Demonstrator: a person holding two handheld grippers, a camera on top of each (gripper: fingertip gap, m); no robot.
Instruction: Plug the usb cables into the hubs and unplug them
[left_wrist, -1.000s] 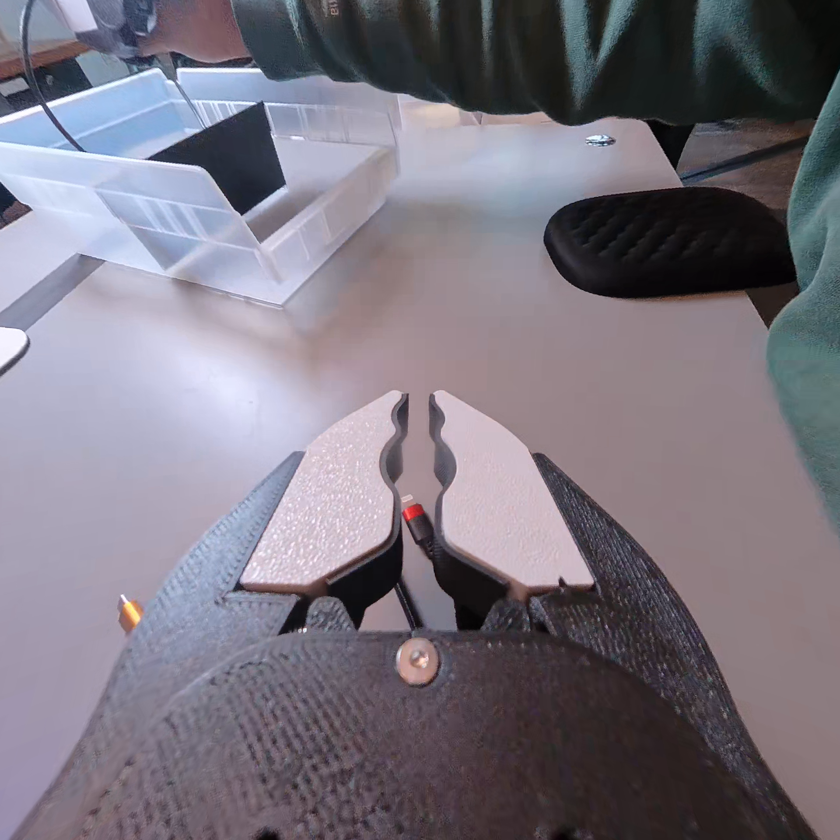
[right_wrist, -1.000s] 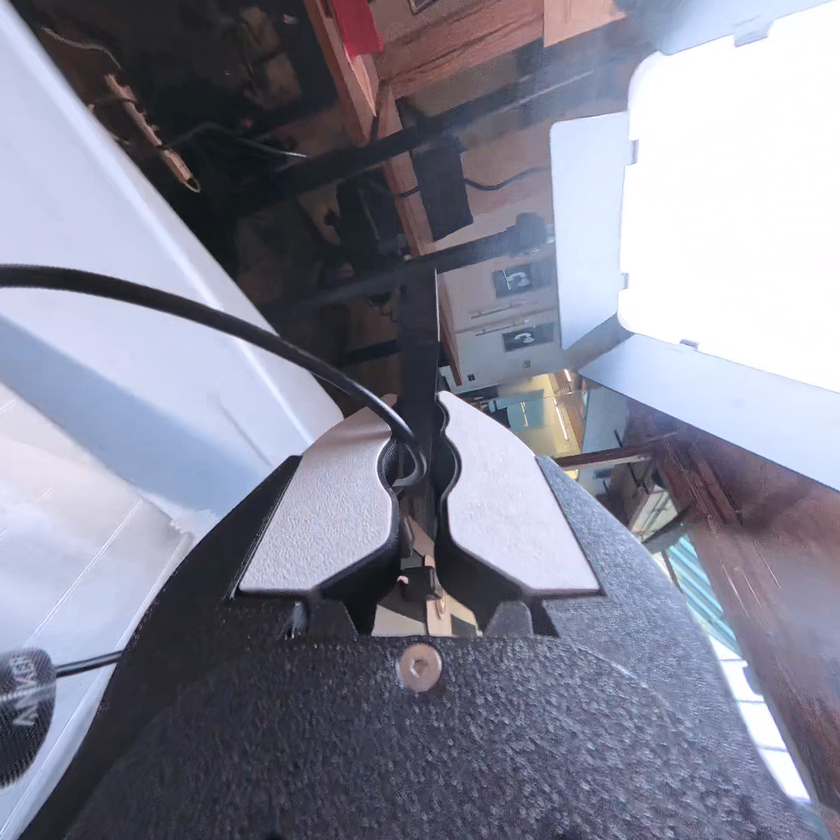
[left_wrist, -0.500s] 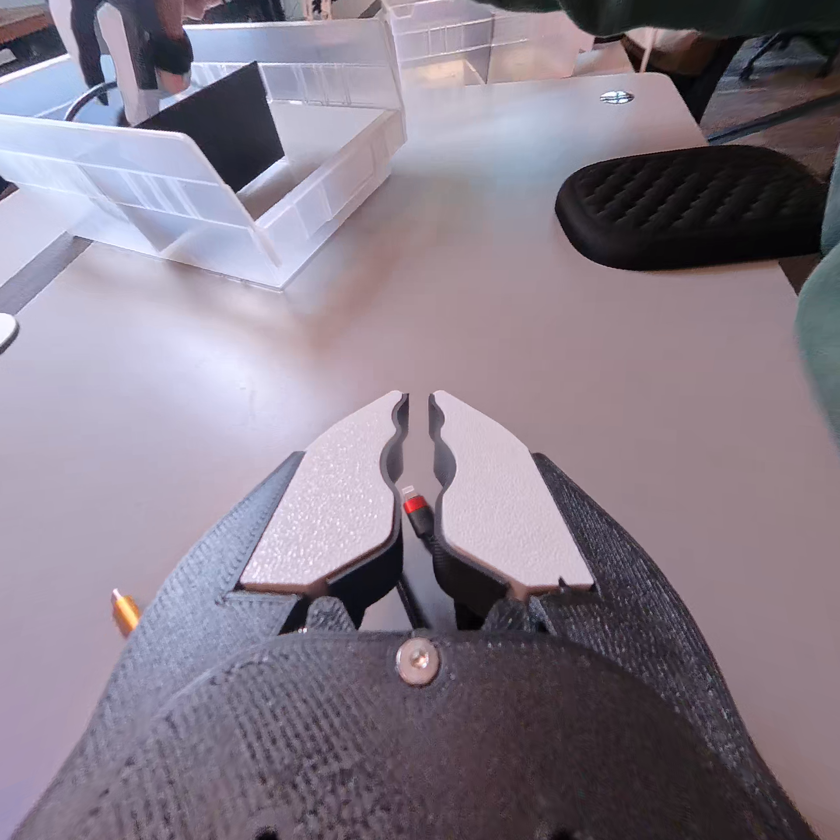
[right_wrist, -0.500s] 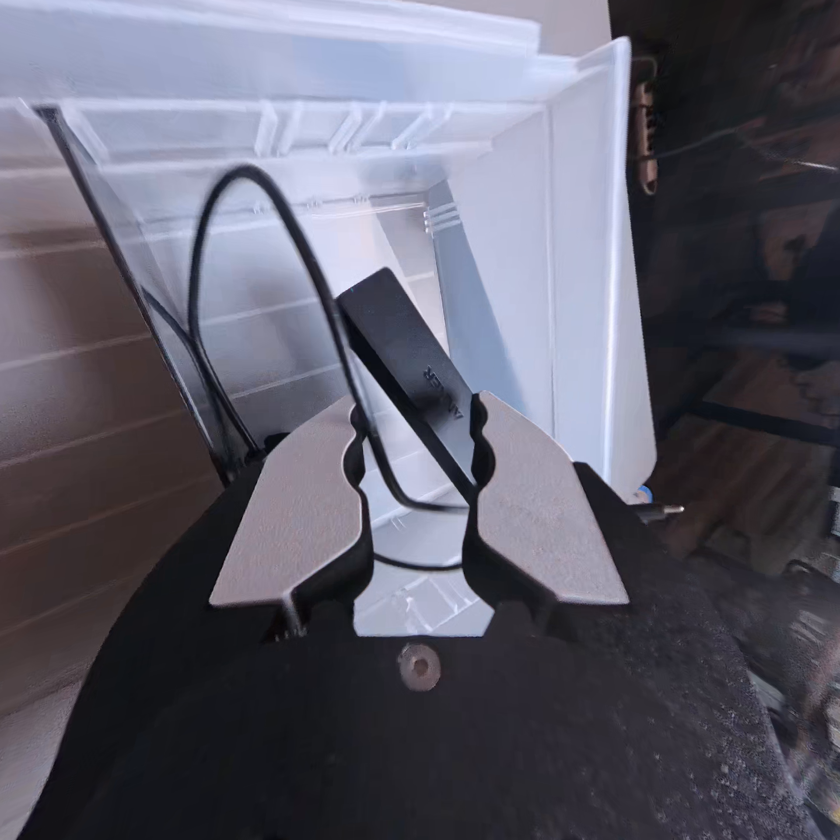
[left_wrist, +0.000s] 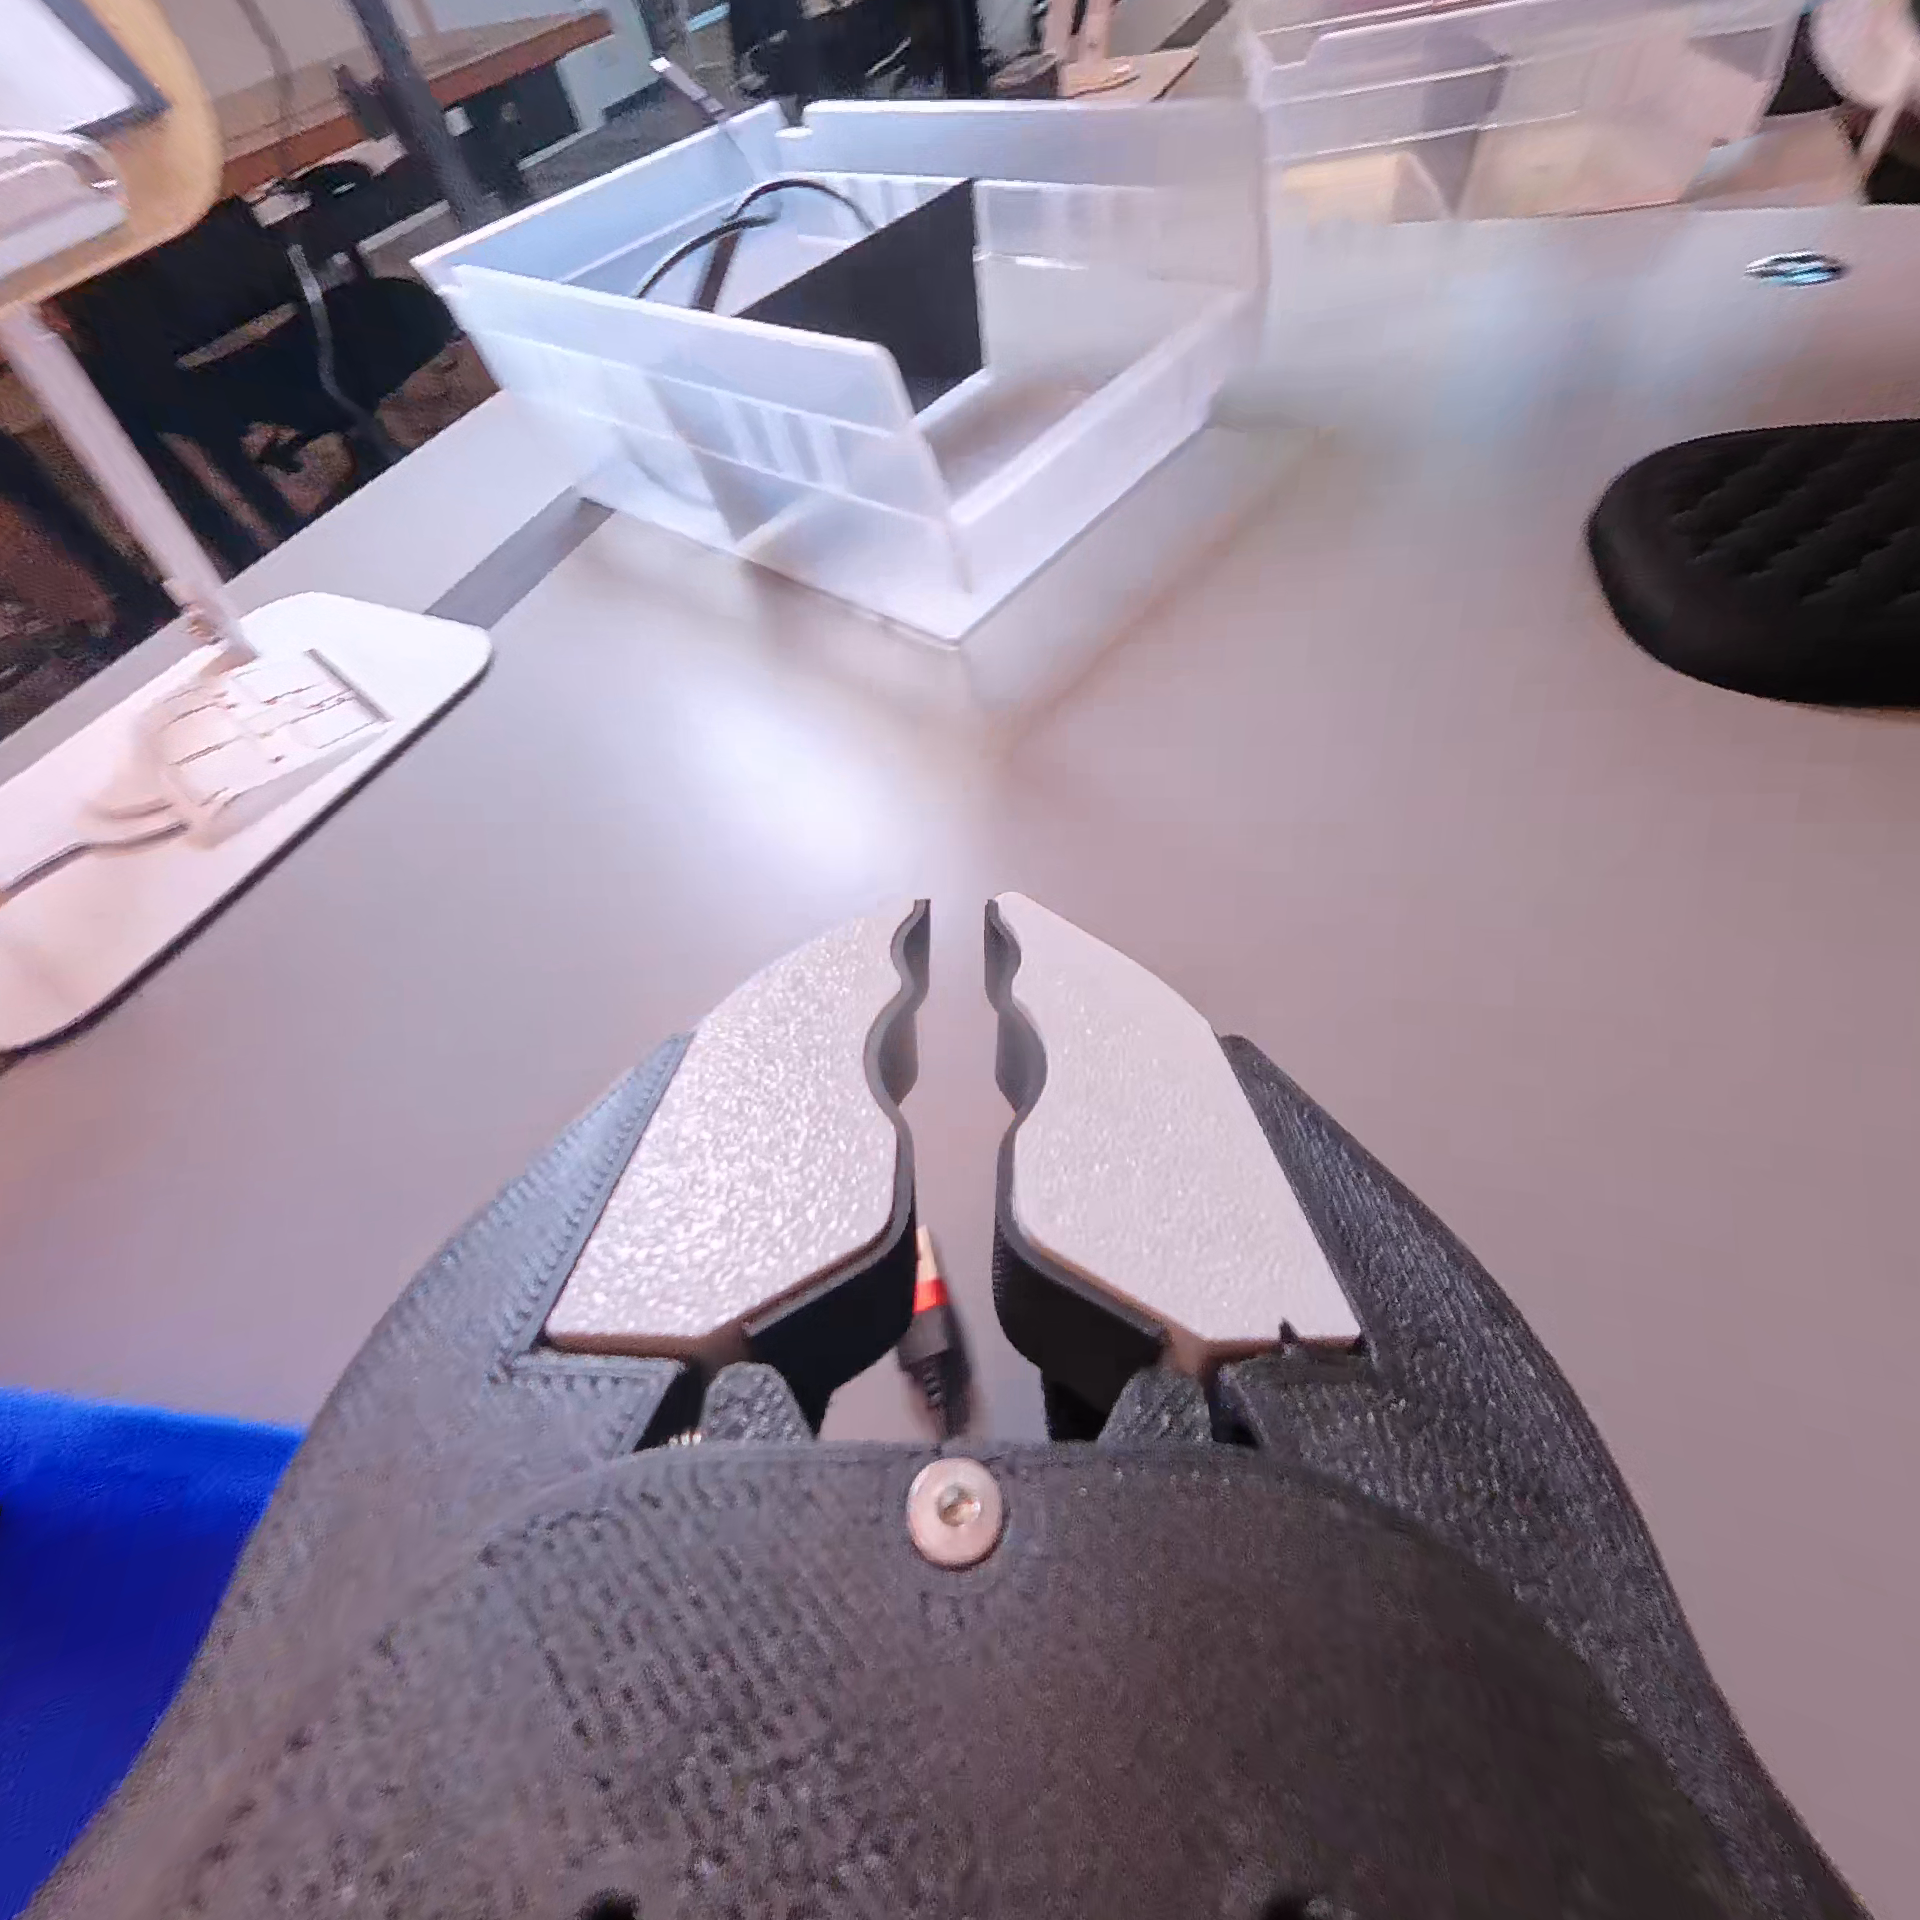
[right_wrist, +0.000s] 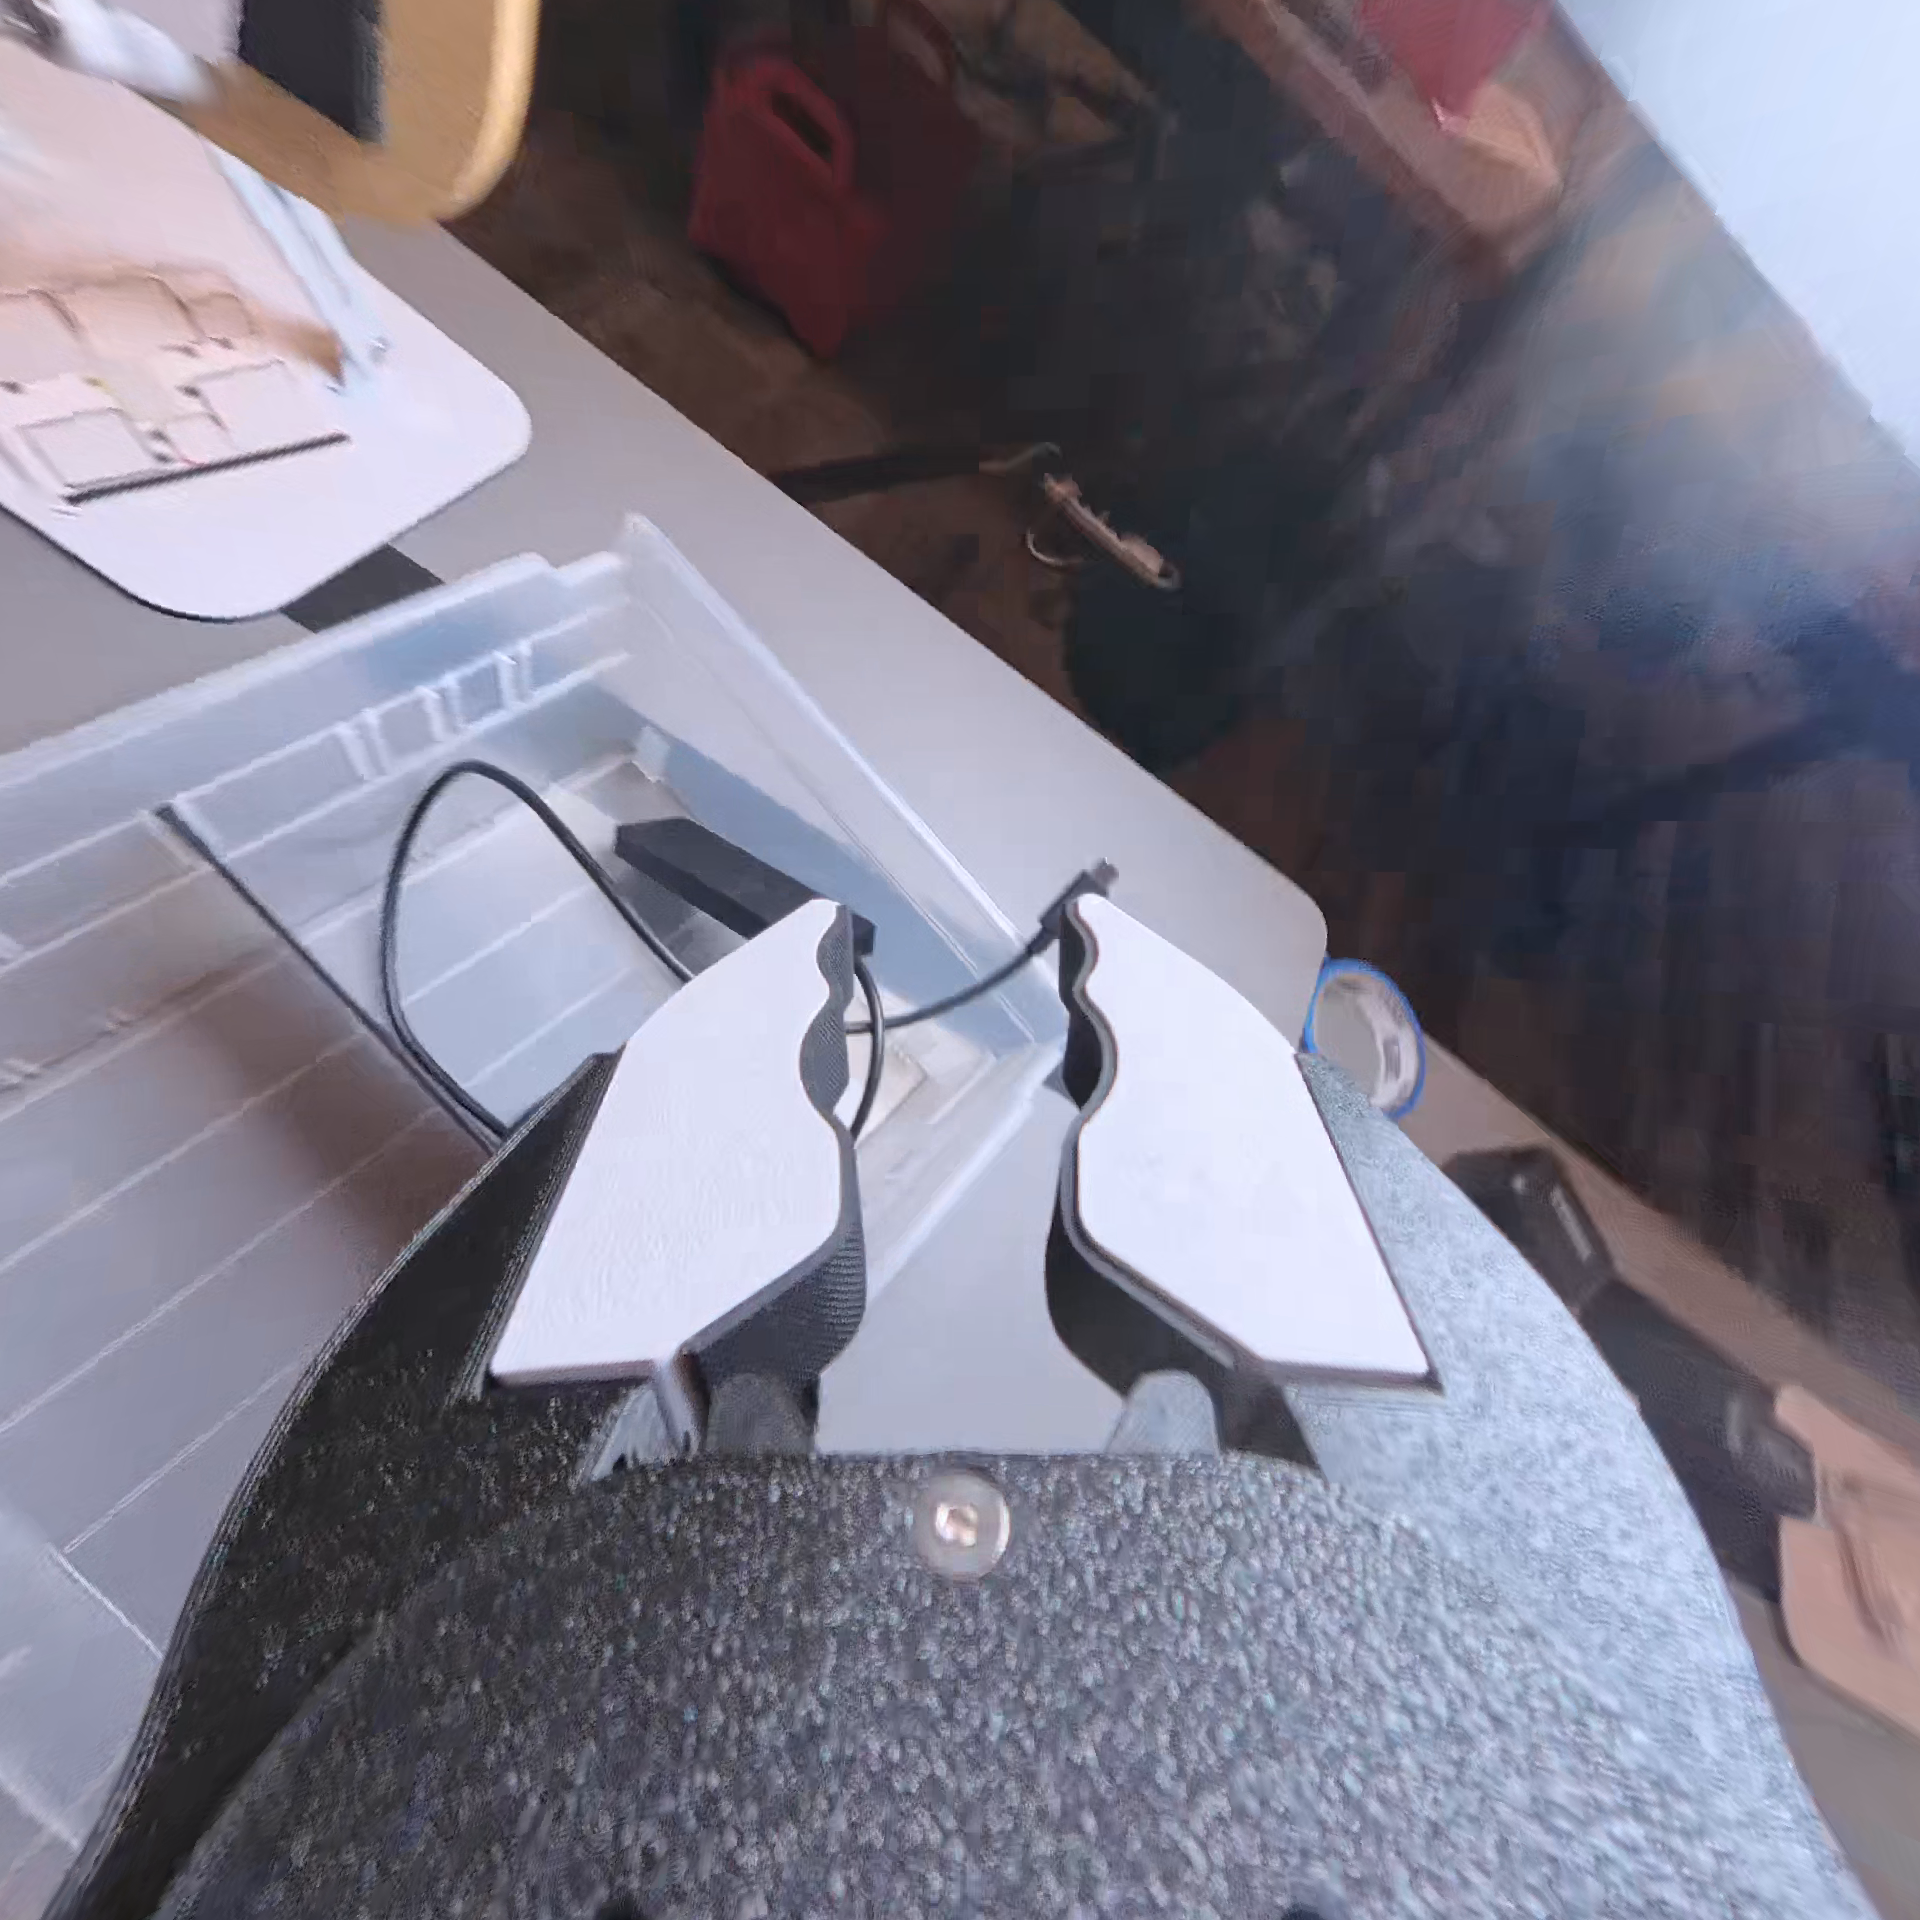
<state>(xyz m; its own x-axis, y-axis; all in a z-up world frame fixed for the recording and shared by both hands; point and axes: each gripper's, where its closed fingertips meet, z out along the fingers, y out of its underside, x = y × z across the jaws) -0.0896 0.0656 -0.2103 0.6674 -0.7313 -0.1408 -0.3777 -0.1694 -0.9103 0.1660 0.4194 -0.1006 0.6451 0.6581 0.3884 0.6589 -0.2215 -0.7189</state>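
Right gripper (right_wrist: 951, 925), jaws spread and empty, hovers over a clear bin (right_wrist: 312, 665); the black USB hub (right_wrist: 727, 878) and its cable (right_wrist: 416, 821) lie inside at 11 o'clock. Left gripper (left_wrist: 951, 914), jaws nearly together, shows a red-collared cable plug (left_wrist: 932, 1299) deep between them at 6 o'clock; whether they pinch it is unclear.

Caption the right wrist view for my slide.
Open right gripper above a clear bin holding a black hub and cable.

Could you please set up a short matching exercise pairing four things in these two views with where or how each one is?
Things:
1. black hub
2. red-collared cable plug
3. right gripper
4. black padded rest

States:
A. jaws wide apart, nothing held
B. lying inside the clear bin
C. on the table's right side
D. seen between the left gripper's fingers, near their base

Pairs: 1-B, 2-D, 3-A, 4-C
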